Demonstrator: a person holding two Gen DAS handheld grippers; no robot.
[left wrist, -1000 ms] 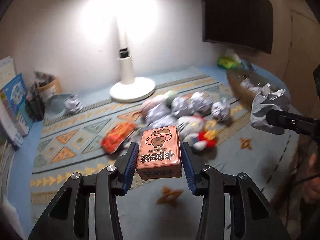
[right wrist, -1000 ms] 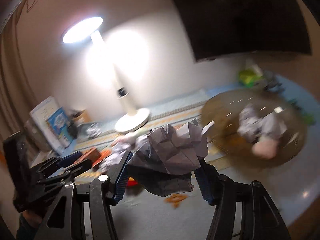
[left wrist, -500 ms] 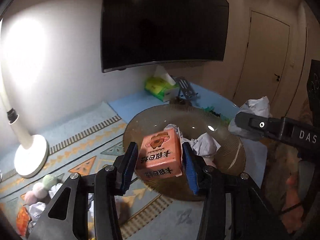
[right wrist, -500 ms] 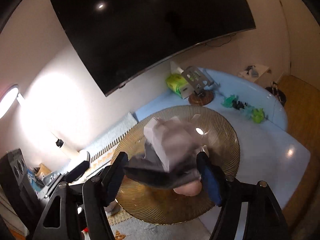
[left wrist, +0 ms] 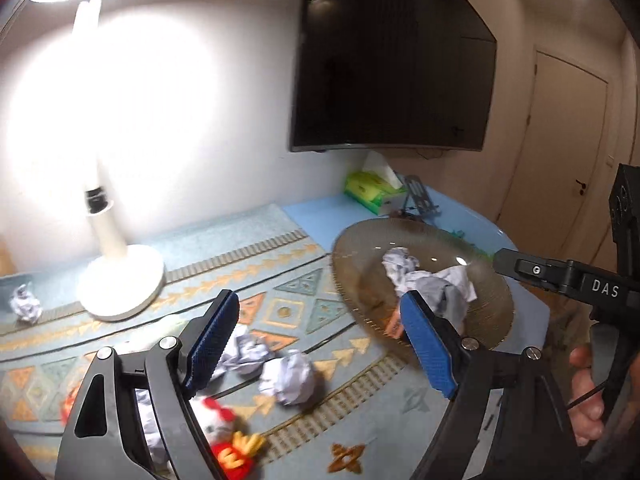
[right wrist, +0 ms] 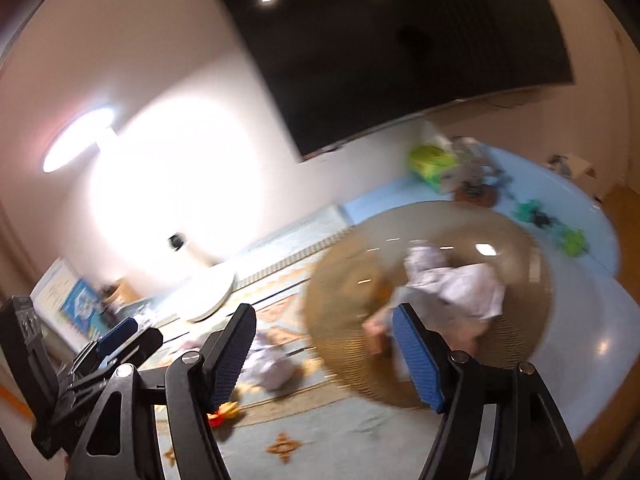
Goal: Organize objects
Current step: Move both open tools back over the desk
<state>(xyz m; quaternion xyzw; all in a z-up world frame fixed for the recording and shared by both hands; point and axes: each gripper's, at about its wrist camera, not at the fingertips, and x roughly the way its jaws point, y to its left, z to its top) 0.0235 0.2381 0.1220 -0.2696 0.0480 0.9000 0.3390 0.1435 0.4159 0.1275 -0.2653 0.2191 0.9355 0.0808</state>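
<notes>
My left gripper (left wrist: pixel 320 340) is open and empty above the patterned mat. My right gripper (right wrist: pixel 324 354) is open and empty too, and its body shows at the right of the left wrist view (left wrist: pixel 568 276). The round brown ribbed bowl (left wrist: pixel 492 320) holds crumpled paper (left wrist: pixel 428 280) and the orange box (left wrist: pixel 394 326), mostly hidden behind my right finger. The right wrist view shows the bowl (right wrist: pixel 340 320), the paper (right wrist: pixel 460 284) and the box (right wrist: pixel 376 332), blurred. Loose paper balls (left wrist: pixel 288 376) and a red and white plush toy (left wrist: pixel 230 444) lie on the mat.
A white lamp (left wrist: pixel 120 280) stands at the back left on the patterned mat (left wrist: pixel 280 280). A green tissue box (left wrist: pixel 372 192) and a small stand (left wrist: pixel 418 200) sit behind the bowl. A dark screen (left wrist: pixel 392 60) hangs on the wall. Books (right wrist: pixel 68 296) stand far left.
Both grippers have opened. The orange box and the crumpled paper have left the jaws and now lie in the bowl. Both views have swung back toward the mat.
</notes>
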